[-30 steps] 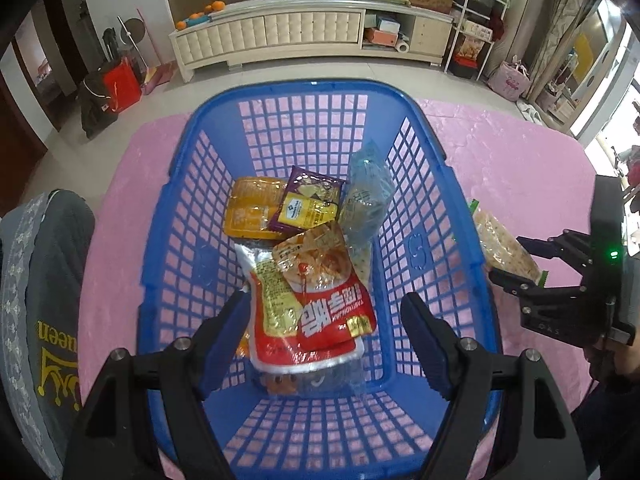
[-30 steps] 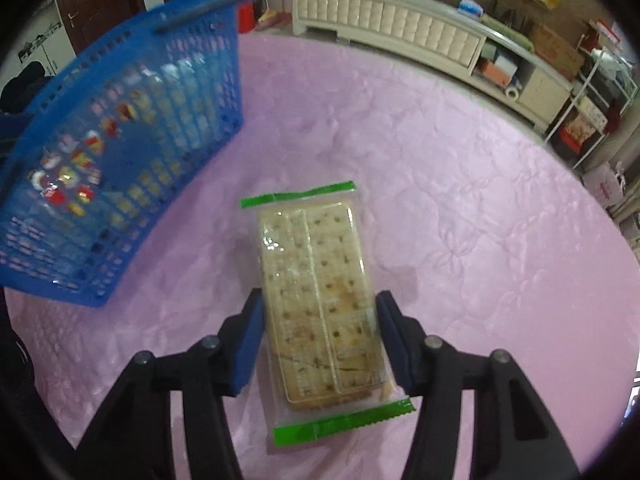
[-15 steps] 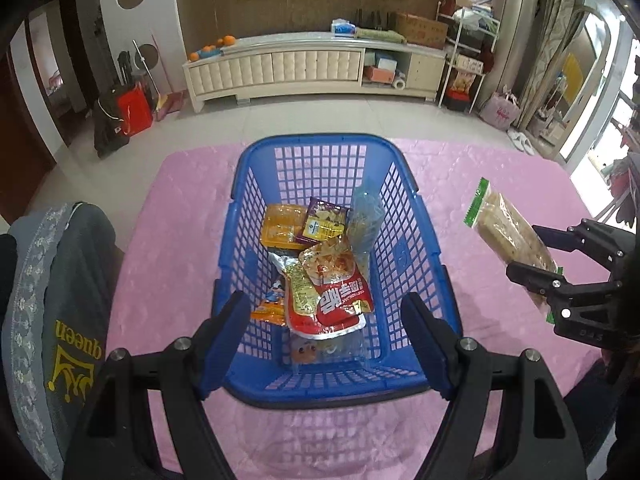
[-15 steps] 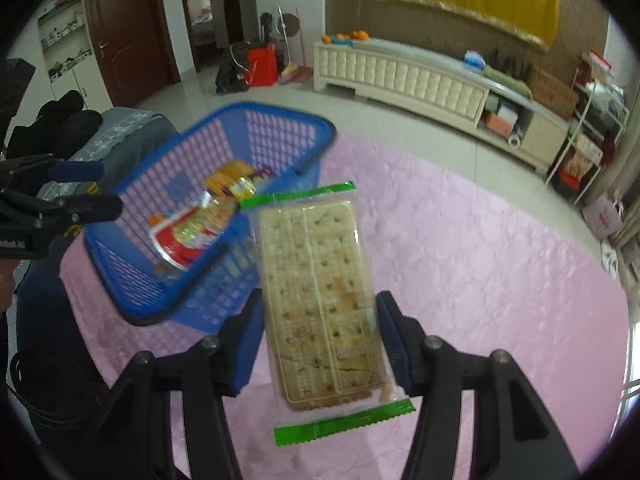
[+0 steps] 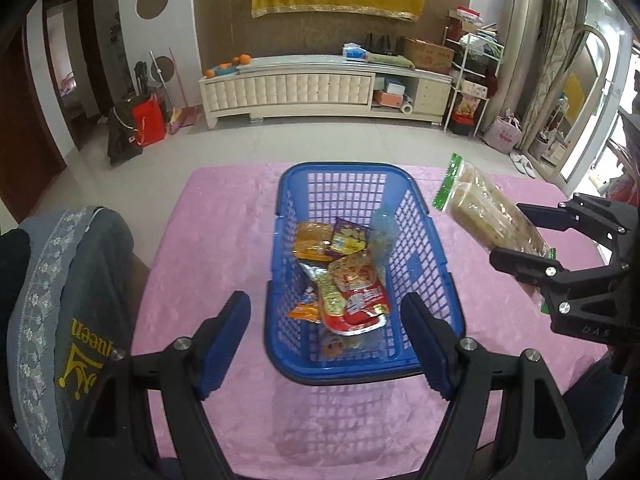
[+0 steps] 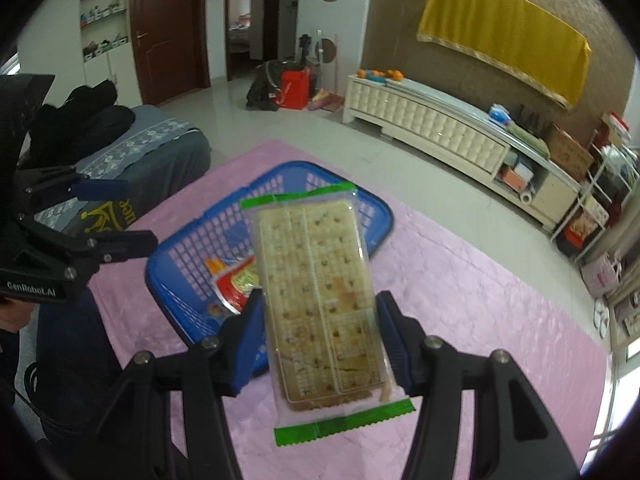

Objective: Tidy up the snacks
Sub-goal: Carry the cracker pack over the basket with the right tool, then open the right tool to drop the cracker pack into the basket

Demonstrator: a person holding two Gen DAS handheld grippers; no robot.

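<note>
A blue plastic basket [image 5: 356, 364] sits on the pink tablecloth and holds several snack packs, a red pouch [image 5: 360, 304] on top. My right gripper [image 6: 320, 320] is shut on a clear cracker pack with green ends [image 6: 320, 292] and holds it in the air, above and to the right of the basket [image 6: 376, 216]. The cracker pack also shows in the left wrist view [image 5: 488, 216]. My left gripper [image 5: 326, 320] is open and empty, raised high above the basket's near end.
The pink table [image 5: 224, 240] spreads around the basket. A grey cloth-covered chair [image 5: 60, 280] stands at the table's left edge. A cream TV cabinet [image 5: 320, 88] lines the far wall across bare floor.
Both grippers have risen well above the table. The right gripper lifted the cracker pack off the cloth and carried it toward the basket. The left gripper pulled up and back from the basket.
</note>
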